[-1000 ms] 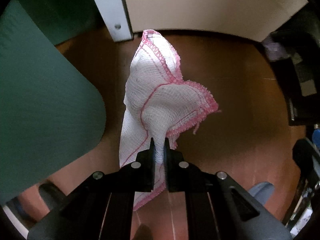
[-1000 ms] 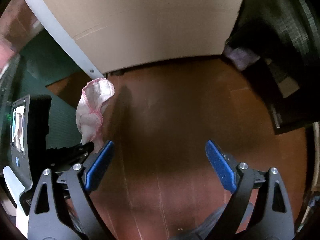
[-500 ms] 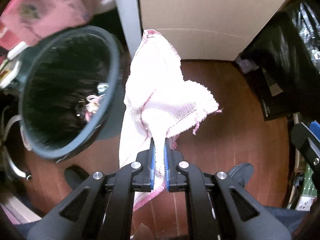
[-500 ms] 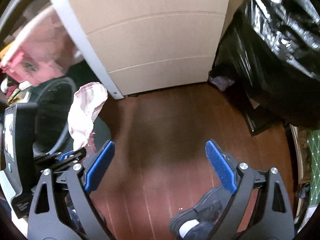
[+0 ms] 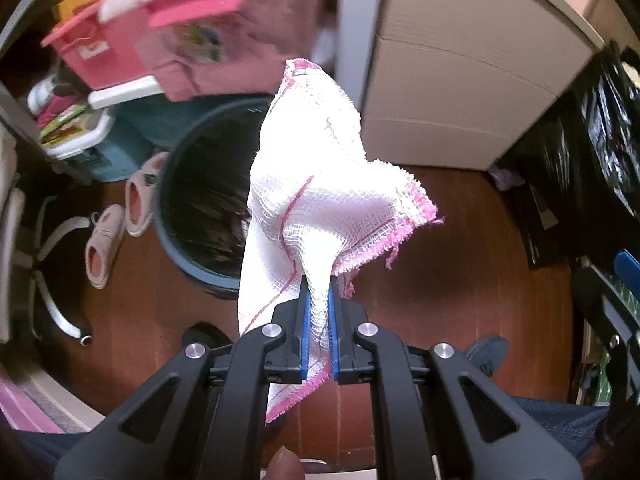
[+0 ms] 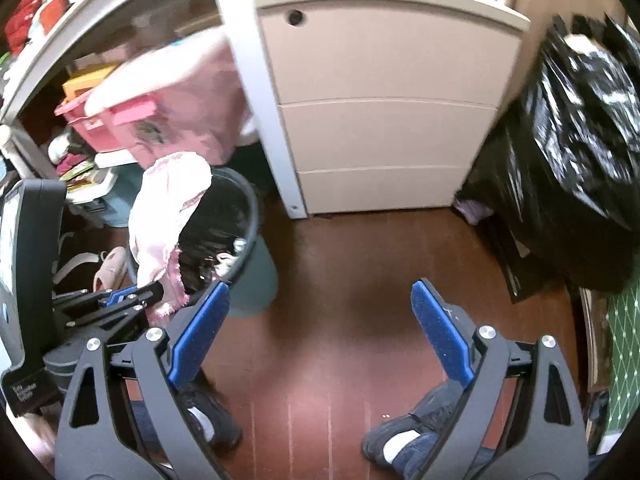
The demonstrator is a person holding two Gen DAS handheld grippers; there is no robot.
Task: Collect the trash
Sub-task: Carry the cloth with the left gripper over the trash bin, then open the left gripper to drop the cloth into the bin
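Currently the left gripper (image 5: pixel 319 300) is clamped tight on a white cloth with pink edging (image 5: pixel 320 184), which hangs above the floor just beside the dark bin (image 5: pixel 176 184). Right gripper (image 6: pixel 320 320): jaws spread wide, nothing between them, over bare wooden floor (image 6: pixel 340 272).

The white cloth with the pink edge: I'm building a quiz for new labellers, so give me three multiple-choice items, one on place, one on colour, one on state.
1. Which side of the cloth is the bin on in the left wrist view?
A left B right C out of view
2. The bin's outer wall colour?
A red B blue-grey C yellow
3. The right claw is:
A open and empty B shut on the cloth C shut on a shoe

Answers: 1 A, the bin opens left of the cloth held by the left claw. 2 B, rim and wall look blue-grey. 3 A, only floor shows between its pads.
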